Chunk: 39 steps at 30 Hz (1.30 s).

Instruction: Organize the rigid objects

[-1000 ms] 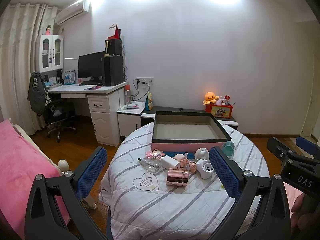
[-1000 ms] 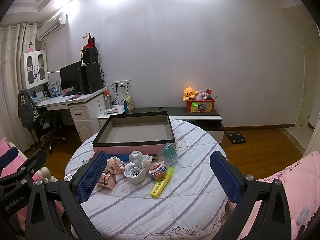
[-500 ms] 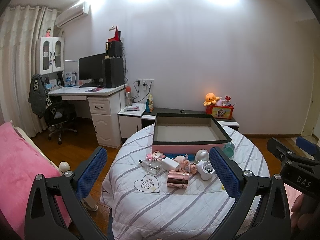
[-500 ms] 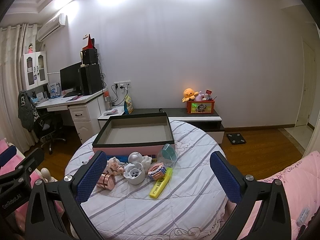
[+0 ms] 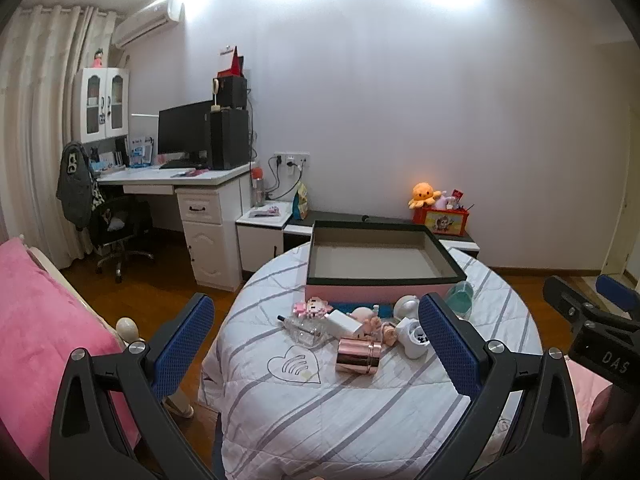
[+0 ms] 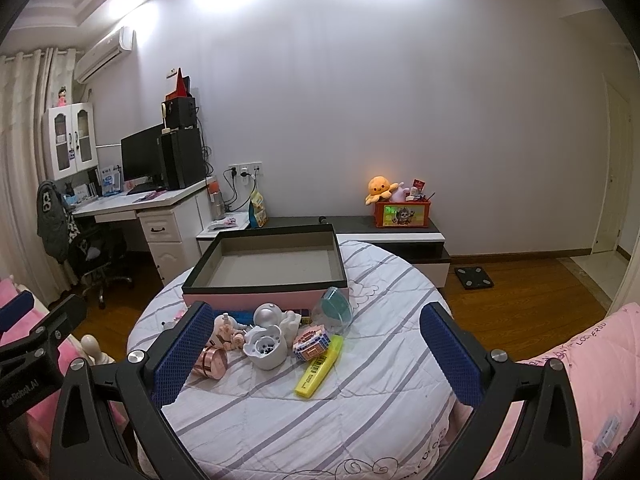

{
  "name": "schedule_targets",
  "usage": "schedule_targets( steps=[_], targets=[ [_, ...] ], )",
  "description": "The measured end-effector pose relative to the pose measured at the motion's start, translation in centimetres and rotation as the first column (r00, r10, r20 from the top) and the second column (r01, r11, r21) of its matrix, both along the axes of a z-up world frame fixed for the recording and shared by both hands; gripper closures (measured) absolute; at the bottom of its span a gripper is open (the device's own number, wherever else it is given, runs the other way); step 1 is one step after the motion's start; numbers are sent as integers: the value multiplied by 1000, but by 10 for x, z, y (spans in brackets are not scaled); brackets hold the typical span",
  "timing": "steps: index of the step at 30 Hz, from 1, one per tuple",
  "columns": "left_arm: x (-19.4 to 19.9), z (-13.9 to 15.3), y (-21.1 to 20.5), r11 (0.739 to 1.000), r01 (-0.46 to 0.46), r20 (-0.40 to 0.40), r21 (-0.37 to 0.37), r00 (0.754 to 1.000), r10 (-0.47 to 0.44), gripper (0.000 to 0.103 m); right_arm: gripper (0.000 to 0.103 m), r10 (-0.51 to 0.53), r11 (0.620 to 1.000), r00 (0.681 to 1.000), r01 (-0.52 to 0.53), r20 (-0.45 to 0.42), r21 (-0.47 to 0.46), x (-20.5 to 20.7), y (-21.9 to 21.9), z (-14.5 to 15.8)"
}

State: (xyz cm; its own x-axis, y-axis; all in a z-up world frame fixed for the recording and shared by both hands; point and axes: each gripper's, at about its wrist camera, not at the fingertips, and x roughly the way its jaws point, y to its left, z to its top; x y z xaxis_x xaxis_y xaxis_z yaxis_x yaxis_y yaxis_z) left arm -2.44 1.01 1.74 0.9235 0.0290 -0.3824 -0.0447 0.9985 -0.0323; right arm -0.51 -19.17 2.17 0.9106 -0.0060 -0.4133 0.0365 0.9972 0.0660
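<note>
Left wrist view, table slightly nearer, tongs still spread.

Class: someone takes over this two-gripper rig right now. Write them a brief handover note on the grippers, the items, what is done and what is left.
Left gripper: open, empty, held back from the table.
Right gripper: open, empty, also held back.
Box: at the far side of the round table, nothing visible inside.
Items: clustered in front of the box, among them a rose-gold canister, white cup, yellow highlighter and teal case.
Done: nothing boxed yet.
Left: every item, presumably into the box.
</note>
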Motion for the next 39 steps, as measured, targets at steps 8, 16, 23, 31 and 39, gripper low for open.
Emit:
schedule_targets(
  steps=[8, 16, 23, 31, 39],
  targets=[
    [26, -40, -3, 1000, 5, -101, 4, 995, -5, 0, 0, -10, 1000, 997, 10, -80, -1, 22, -6, -29],
    [59, -82, -16, 1000, 25, -195, 3, 981, -24, 0, 0, -14, 1000, 980, 13, -197, -7, 50, -10, -75],
    [101, -120, -32, 999, 43, -279, 21, 960, -36, 0, 0, -7, 1000, 955, 0, -298, -22, 80, -12, -112],
    [134, -144, -41, 997, 48, -332, 57, 943, -27, 0, 0, 9, 1000, 927, -16, -376, -15, 110, -11, -144],
    [143, -149, -48, 993, 76, -349, 89, 936, -40, 5, 0, 19, 999, 917, -30, -399, -19, 118, -3, -158]
  ],
)
